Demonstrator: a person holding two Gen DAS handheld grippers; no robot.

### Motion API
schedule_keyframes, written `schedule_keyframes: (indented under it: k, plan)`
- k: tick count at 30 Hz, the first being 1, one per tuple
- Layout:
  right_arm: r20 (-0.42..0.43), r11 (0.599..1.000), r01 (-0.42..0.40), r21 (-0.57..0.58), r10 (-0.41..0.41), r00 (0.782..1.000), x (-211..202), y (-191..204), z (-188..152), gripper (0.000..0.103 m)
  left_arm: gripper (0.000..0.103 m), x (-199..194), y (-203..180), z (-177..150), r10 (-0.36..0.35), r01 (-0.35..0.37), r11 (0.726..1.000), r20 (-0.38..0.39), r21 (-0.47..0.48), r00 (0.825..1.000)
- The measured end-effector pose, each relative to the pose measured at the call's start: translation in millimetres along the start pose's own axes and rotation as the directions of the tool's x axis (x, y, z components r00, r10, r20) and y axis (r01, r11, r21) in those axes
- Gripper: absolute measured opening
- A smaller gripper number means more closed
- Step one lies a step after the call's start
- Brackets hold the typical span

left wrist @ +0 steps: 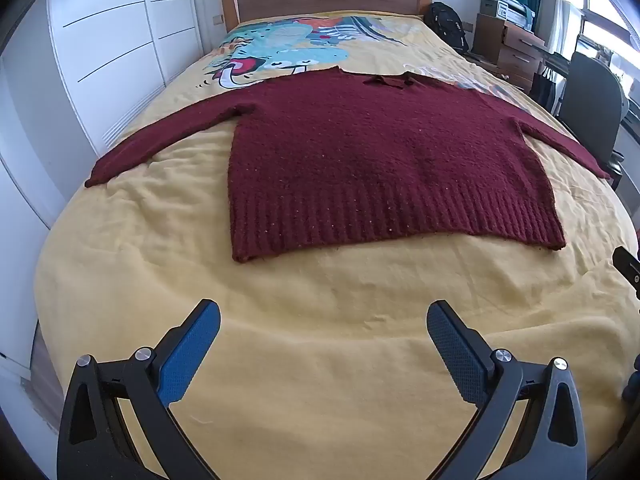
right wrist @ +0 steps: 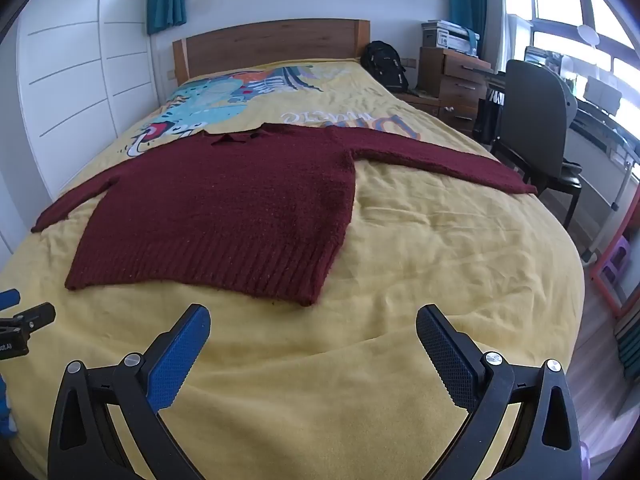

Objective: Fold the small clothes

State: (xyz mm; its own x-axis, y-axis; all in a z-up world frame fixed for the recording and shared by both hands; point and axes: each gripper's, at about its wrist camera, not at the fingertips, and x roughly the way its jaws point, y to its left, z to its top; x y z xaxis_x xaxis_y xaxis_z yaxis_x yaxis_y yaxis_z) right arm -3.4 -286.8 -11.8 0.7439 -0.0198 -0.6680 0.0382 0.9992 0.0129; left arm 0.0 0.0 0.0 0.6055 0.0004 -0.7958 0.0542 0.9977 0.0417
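A dark red knitted sweater (left wrist: 384, 160) (right wrist: 224, 208) lies flat on the yellow bedspread (left wrist: 320, 340) (right wrist: 420, 280), collar toward the headboard, ribbed hem toward me, both sleeves spread out sideways. My left gripper (left wrist: 324, 320) hovers open over bare bedspread, short of the hem, with nothing between its blue pads. My right gripper (right wrist: 314, 324) is open too, just in front of the hem's right corner (right wrist: 304, 300), holding nothing. Part of the left gripper shows at the left edge of the right wrist view.
White wardrobe doors (left wrist: 108, 52) run along the bed's left side. A wooden headboard (right wrist: 272, 44) stands at the far end. To the right are a black backpack (right wrist: 386, 66), wooden drawers (right wrist: 456, 76), a grey chair (right wrist: 536, 128) and a desk by the window.
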Motion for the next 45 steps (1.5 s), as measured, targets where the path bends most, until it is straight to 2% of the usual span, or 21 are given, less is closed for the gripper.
schedule_keyframes:
  k: [45]
  plan:
    - [-0.008,1.000,-0.004,-0.001,0.004,1.000,3.0,-0.9,-0.4,0.103,0.102,5.0,-2.1,-6.4,-0.016,0.016,1.000,-0.024,-0.014,1.000]
